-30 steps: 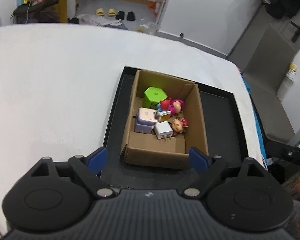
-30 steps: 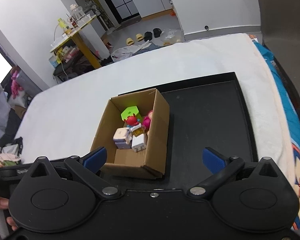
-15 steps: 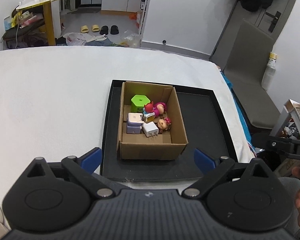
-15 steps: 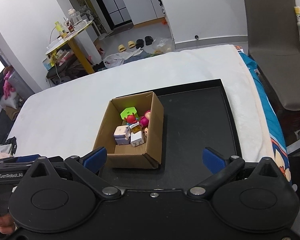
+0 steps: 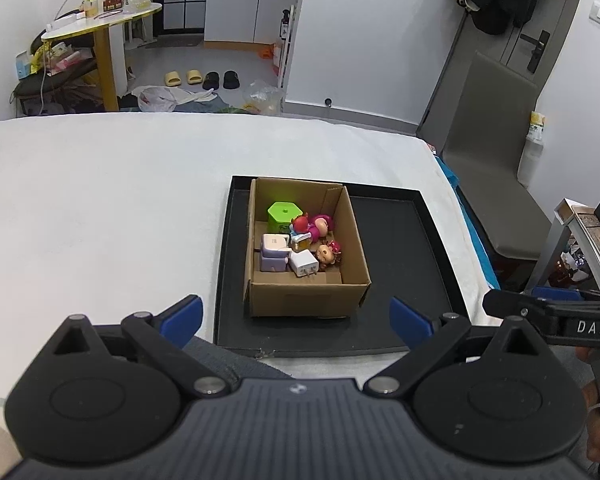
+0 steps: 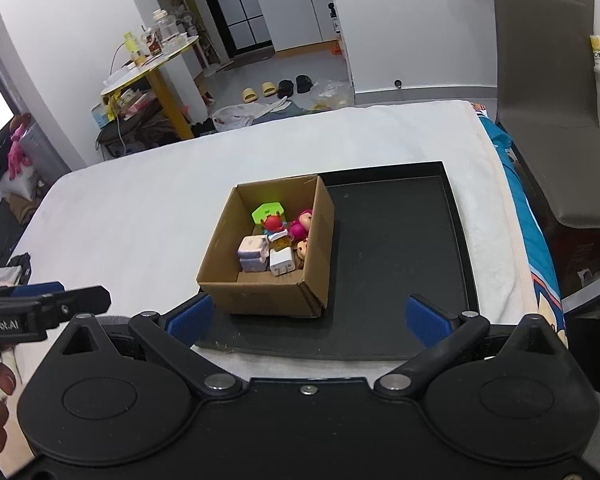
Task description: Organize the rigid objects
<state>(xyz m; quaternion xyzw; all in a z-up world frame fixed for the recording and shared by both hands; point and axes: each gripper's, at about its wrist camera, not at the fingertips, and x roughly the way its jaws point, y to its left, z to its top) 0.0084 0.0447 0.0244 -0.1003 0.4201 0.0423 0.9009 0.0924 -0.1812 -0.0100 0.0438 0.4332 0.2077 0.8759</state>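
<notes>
A tray (image 5: 428, 240) lies on the bed (image 5: 100, 200), toward its right edge. A box (image 5: 356, 248) stands in the tray's left half — the right half is bare. In the box: a pot (image 5: 284, 216) at the back left, two dolls (image 5: 312, 226) (image 5: 328, 254) to its right, two chargers (image 5: 274, 250) (image 5: 303, 264) nearer the front. A chair (image 5: 488, 160) stands right of the bed.

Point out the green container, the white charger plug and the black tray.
green container (image 5: 285, 213), left wrist view, on its lid.
white charger plug (image 5: 303, 263), left wrist view, on its top face.
black tray (image 6: 396, 248), right wrist view, on its bare floor.
</notes>
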